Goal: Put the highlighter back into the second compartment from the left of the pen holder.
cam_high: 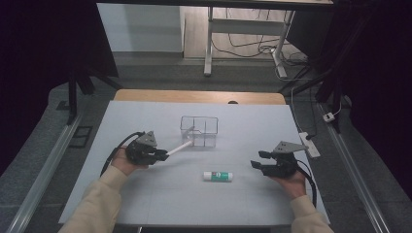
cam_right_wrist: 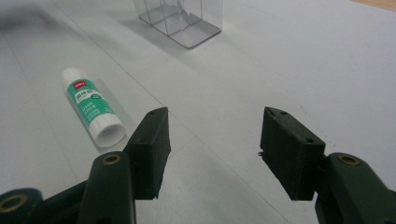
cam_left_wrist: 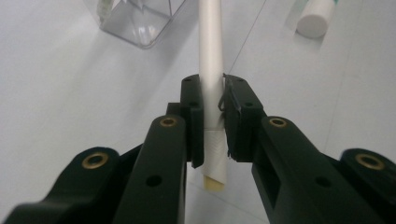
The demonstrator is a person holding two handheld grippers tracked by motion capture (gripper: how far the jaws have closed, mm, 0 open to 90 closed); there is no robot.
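The left gripper [cam_high: 154,154], jaws clamped on a white stick [cam_high: 179,148], aims its long axis at the clear organizer [cam_high: 199,131] just ahead, while the right gripper [cam_high: 261,160] waits, jaws apart.

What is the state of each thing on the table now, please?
Left hand-held gripper: shut on the white stick.
Right hand-held gripper: open, holding nothing.
Thin white stick: held, pointing toward the container.
Green-and-white glue stick: lying flat, capped.
Clear plastic divided container: upright.
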